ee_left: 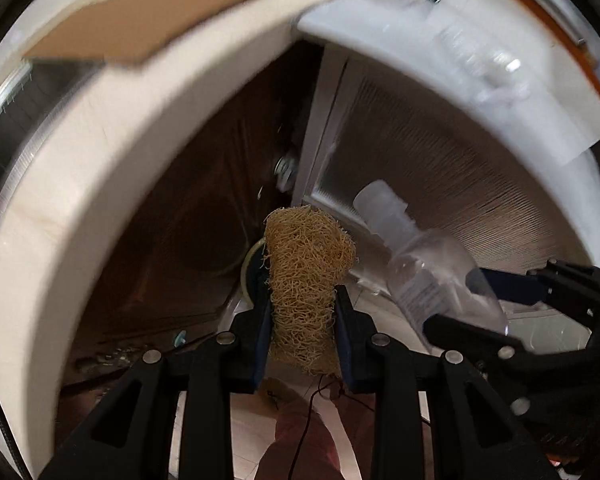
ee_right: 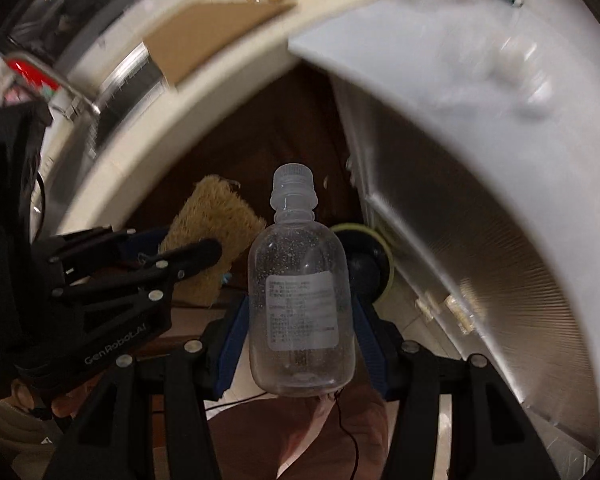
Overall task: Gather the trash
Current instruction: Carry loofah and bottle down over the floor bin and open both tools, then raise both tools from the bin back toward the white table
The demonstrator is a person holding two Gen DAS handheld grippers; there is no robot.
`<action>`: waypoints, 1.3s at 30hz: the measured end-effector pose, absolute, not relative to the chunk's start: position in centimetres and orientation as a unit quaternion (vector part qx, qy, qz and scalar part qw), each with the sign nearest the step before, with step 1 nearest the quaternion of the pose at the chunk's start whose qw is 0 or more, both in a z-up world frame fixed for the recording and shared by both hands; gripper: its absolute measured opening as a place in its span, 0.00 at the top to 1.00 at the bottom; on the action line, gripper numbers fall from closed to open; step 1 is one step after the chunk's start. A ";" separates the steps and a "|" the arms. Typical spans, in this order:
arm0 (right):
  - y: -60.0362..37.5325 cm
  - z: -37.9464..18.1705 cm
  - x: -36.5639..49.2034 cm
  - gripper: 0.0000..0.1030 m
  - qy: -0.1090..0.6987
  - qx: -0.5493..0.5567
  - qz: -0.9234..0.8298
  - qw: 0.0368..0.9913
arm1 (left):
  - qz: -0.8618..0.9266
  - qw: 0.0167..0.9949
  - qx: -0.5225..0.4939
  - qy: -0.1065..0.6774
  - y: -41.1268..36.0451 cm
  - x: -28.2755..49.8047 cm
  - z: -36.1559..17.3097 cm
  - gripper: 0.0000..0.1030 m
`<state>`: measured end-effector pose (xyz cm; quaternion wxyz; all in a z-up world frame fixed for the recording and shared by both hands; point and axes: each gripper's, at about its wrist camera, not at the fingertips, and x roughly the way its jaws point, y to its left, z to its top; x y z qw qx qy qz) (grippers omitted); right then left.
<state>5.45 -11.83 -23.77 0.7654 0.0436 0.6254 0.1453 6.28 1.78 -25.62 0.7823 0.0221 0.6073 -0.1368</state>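
**Loofah and bottle held below the counter edge**

The left gripper (ee_left: 302, 312), jaws drawn narrow, pinches a tan fibrous loofah scrubber (ee_left: 306, 280) between its blue pads, the scrubber standing up past the fingertips. Beside it the right gripper (ee_right: 302, 312), jaws about half apart, clamps a clear plastic bottle (ee_right: 302, 308) by its body, white label toward the camera, translucent cap (ee_right: 293, 186) pointing away and droplets clinging inside. Both grippers point steeply downward in front of the cream counter edge (ee_left: 80, 184), which arcs above them. Below the edge and behind both items lies a dark brown recess (ee_left: 188, 232); a ribbed, translucent cabinet panel (ee_right: 480, 264) stands to its right. On the counter, above the edge, a flat piece of brown cardboard (ee_right: 212, 44) overhangs the rim, with blurred yellow and white clutter beyond it. A dark round object with a pale yellow-green rim (ee_right: 364, 264) sits just behind the bottle, its nature unclear.
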 end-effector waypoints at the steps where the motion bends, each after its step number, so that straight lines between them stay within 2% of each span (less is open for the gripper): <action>1: -11.5 -25.3 5.5 0.48 0.630 0.040 0.143 0.762 | -0.134 0.780 0.019 0.611 2.0 6.2 -27.1 0.74; 11: -10.1 -36.6 5.7 0.48 0.648 0.033 0.133 0.749 | -0.116 0.773 -0.011 0.624 3.9 6.3 -37.6 0.74; 23: -10.7 -45.2 8.2 0.47 0.640 0.039 0.118 0.758 | -0.121 0.766 -0.018 0.631 3.5 8.2 -45.0 0.71; 27: -11.1 -46.2 8.9 0.45 0.630 0.031 0.115 0.767 | -0.120 0.771 -0.010 0.625 2.7 9.4 -46.2 0.64; 32: -11.0 -46.0 9.3 0.45 0.621 0.013 0.120 0.775 | -0.123 0.774 -0.012 0.621 2.3 10.2 -46.4 0.43; 39: -10.4 -45.0 9.5 0.45 0.616 0.005 0.130 0.777 | -0.124 0.769 -0.012 0.627 2.1 10.8 -45.6 0.41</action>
